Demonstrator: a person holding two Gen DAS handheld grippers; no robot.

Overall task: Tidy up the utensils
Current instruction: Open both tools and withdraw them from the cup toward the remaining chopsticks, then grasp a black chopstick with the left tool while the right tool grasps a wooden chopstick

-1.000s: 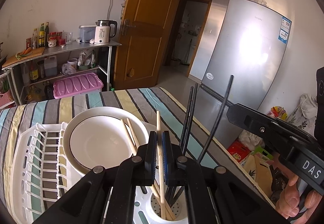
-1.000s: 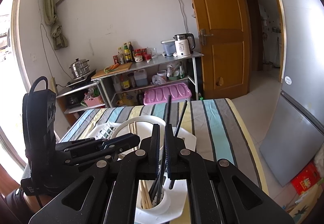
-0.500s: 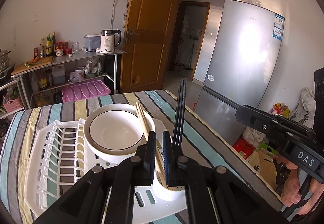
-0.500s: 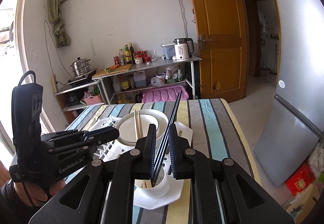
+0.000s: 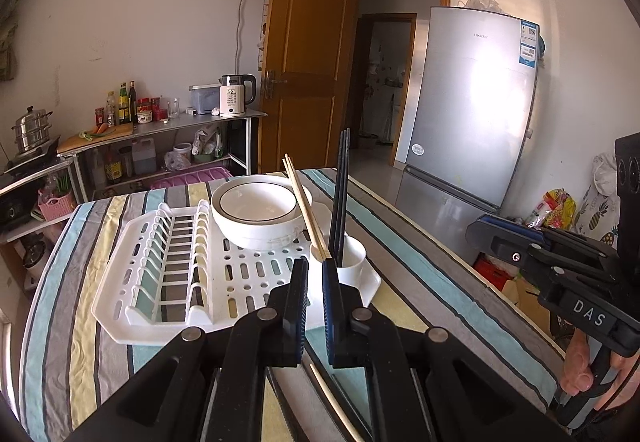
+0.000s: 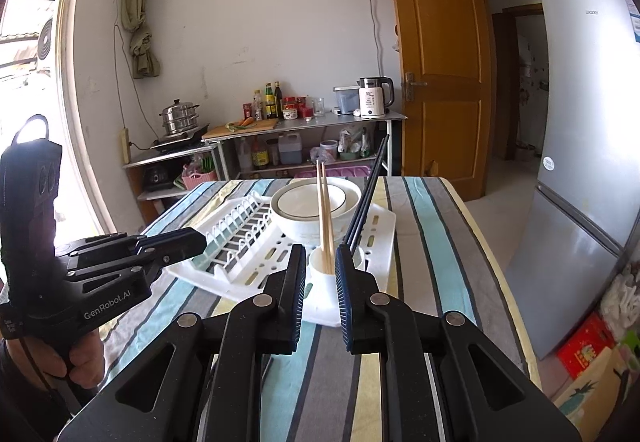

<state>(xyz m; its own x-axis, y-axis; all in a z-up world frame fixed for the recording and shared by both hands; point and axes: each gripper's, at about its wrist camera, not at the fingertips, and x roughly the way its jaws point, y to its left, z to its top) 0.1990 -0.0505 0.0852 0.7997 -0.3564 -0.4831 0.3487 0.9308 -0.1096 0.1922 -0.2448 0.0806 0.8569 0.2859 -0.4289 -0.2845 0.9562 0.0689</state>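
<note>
Silver fridge (image 5: 472, 102), wooden door (image 5: 306, 82), white kettle (image 6: 374, 102) on metal shelf (image 6: 312, 124)

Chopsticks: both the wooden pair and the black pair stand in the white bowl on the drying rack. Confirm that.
Not the bowl. Both the wooden pair and the black pair stand in the white cup holder at the drying rack's corner, as the right wrist view shows.

White plaster walls (image 6: 260, 22) enclose a small kitchen. Daylight pours through a tall window (image 6: 36, 62) on the left of the right wrist view, a knotted curtain (image 6: 138, 14) beside it. A metal shelf rack (image 6: 304, 130) against the far wall carries a kettle (image 6: 374, 96), bottles (image 6: 272, 100) and a steamer pot (image 6: 180, 118). A wooden door (image 6: 440, 62) stands open beside a silver refrigerator (image 6: 588, 122). The floor (image 6: 504, 210) is pale tile.
</note>
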